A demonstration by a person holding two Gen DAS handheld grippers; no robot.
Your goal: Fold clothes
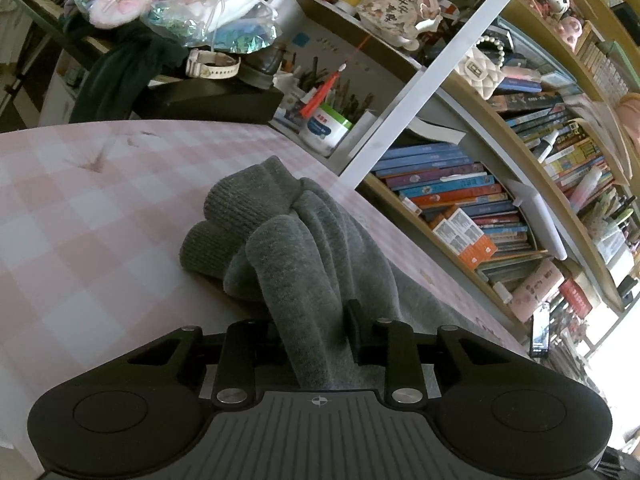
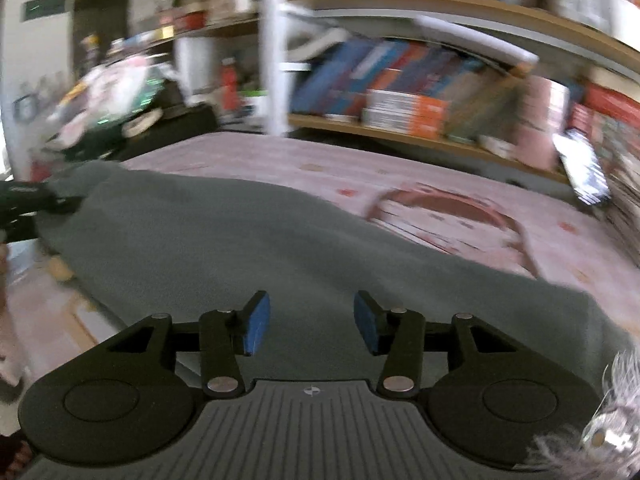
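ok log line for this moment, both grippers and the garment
left gripper: shut on grey knit garment | right gripper: open, nothing between pads, above garment | surface: pink checked cloth

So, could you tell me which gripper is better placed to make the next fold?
Probably the left gripper: it is clamped on the grey garment. The right gripper is open, with nothing between its pads.

Grey knit garment (image 1: 304, 240); pink-white checked cloth (image 1: 80, 208).
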